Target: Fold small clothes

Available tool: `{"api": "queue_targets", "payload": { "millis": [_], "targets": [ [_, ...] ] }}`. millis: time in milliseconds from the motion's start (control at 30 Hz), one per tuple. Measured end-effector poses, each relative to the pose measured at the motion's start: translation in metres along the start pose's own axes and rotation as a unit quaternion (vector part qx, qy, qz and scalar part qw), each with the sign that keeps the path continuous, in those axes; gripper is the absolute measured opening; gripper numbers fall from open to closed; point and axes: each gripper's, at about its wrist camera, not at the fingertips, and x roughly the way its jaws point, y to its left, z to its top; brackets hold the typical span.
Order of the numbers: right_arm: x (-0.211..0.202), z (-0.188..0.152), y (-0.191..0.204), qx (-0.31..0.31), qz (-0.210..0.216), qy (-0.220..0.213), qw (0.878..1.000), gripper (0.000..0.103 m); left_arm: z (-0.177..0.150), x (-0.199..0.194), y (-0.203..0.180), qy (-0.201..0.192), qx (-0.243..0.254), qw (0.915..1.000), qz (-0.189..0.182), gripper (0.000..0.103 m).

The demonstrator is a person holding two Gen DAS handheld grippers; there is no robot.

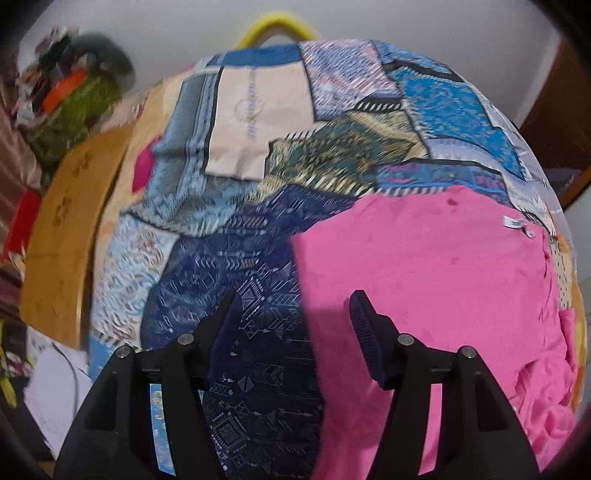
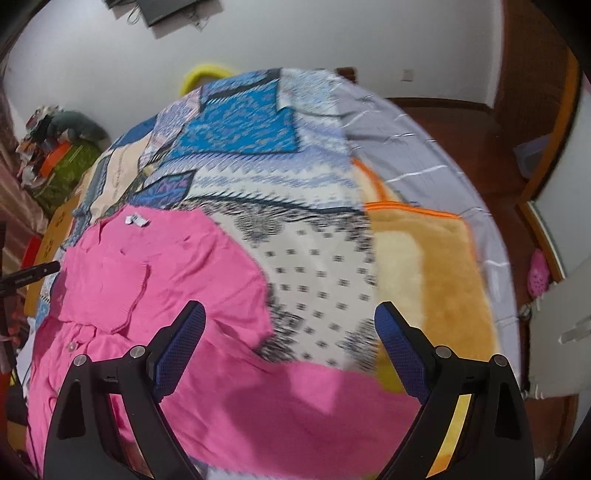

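Across the lower right of the left wrist view, one pink garment (image 1: 436, 280) spread on one patchwork bedspread (image 1: 258, 122). Left gripper (image 1: 295, 325) parted, nothing pinched; right gripper (image 2: 290, 343) spread wide, empty. Best to lower both, pinch matching edges, fold evenly.

A patchwork-print bedspread (image 1: 332, 122) in blues, cream and dark navy covers the bed. A fluffy tan blanket with orange trim (image 2: 436, 258) lies on its right side. A yellow curved object (image 1: 277, 27) shows beyond the far edge against the white wall (image 2: 295, 33). A cluttered heap with a green bundle (image 1: 74, 103) sits far left
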Motion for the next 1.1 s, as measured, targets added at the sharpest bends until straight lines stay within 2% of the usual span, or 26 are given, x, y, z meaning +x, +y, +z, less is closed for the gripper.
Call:
{"api": "queue_targets", "payload": {
  "millis": [167, 333, 400, 467, 500, 567, 600, 633, 667, 700, 867, 1100],
  "targets": [
    [0.038, 0.011, 0.021, -0.029, 0.004, 0.024, 0.999, 0.088, 0.005, 0.017, 0.006, 0.012, -0.021, 0.999, -0.037, 0.06],
    [0.071, 0.021, 0.025, -0.021, 0.013, 0.05, 0.998, 0.073, 0.015, 0.029, 0.0, 0.016, -0.015, 0.9979, -0.061, 0.06],
    [0.08, 0.026, 0.025, -0.017, 0.016, 0.055, 0.998, 0.065, 0.02, 0.033, -0.001, 0.016, -0.018, 0.9974, -0.068, 0.056],
    [0.086, 0.029, 0.028, -0.012, 0.026, 0.06, 0.998, 0.053, 0.023, 0.035, -0.003, 0.013, -0.025, 0.9962, -0.082, 0.045],
    [0.089, 0.03, 0.029, -0.008, 0.033, 0.062, 0.998, 0.051, 0.025, 0.035, -0.003, 0.012, -0.028, 0.9955, -0.09, 0.041],
    [0.088, 0.032, 0.034, -0.01, 0.039, 0.054, 0.998, 0.038, 0.028, 0.035, -0.006, 0.009, -0.028, 0.9941, -0.104, 0.022],
    [0.088, 0.033, 0.038, -0.016, 0.042, 0.051, 0.998, 0.034, 0.028, 0.035, -0.007, 0.009, -0.026, 0.994, -0.106, 0.018],
    [0.088, 0.034, 0.041, -0.02, 0.044, 0.049, 0.998, 0.024, 0.029, 0.034, -0.01, 0.007, -0.024, 0.9942, -0.104, 0.01],
    [0.088, 0.035, 0.045, -0.026, 0.05, 0.046, 0.997, 0.012, 0.029, 0.034, -0.012, 0.005, -0.021, 0.9947, -0.101, 0.008],
    [0.088, 0.036, 0.051, -0.036, 0.055, 0.045, 0.997, 0.008, 0.029, 0.033, -0.015, 0.0, -0.016, 0.9957, -0.091, 0.008],
    [0.093, 0.045, 0.073, -0.073, 0.035, 0.024, 0.996, 0.005, 0.025, 0.025, -0.016, -0.029, 0.007, 0.9989, -0.036, 0.007],
    [0.107, 0.073, 0.094, -0.077, 0.02, 0.013, 0.997, 0.005, 0.024, 0.034, 0.02, -0.024, -0.009, 0.9997, 0.003, 0.007]
  ]
}}
